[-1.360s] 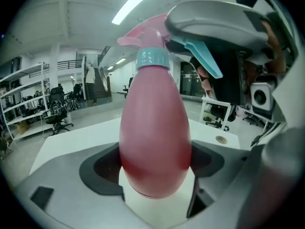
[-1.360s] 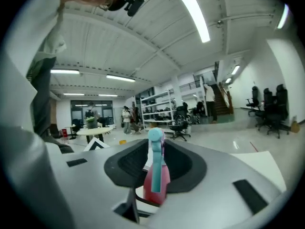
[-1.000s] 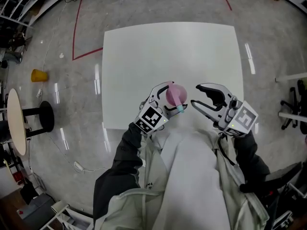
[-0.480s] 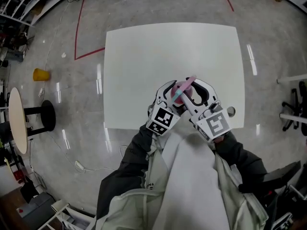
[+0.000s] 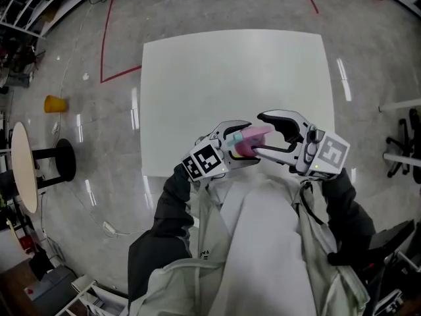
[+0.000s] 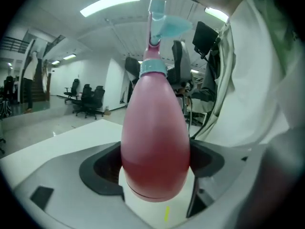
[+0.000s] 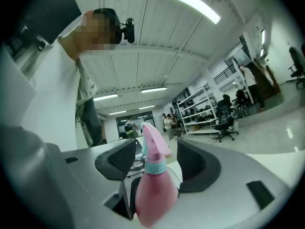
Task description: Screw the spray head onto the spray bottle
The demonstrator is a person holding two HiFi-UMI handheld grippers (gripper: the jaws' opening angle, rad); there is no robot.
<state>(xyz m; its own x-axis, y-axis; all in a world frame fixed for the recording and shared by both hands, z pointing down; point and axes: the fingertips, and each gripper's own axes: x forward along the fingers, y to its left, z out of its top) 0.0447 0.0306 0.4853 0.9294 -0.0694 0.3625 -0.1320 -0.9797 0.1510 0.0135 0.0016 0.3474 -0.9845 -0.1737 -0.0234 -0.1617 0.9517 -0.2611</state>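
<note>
While my left gripper (image 5: 233, 144) clamps the glossy, egg-shaped pink spray bottle (image 6: 155, 137) round its belly, over the flat white table's (image 5: 230, 71) near edge, the teal-collared plastic spray head (image 7: 153, 140) sits on its neck. Jaws of my right gripper (image 5: 262, 135) stand apart, just been opening, flanking that head without pressing.

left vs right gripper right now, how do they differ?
Grip: the left gripper is clamped on the body of the spray bottle. The right gripper has just been opening its jaws, and the spray head stands free between them.
Part faced: the left is at the wide base, the right at the top.
Both carry a marker cube and face the same bottle.
</note>
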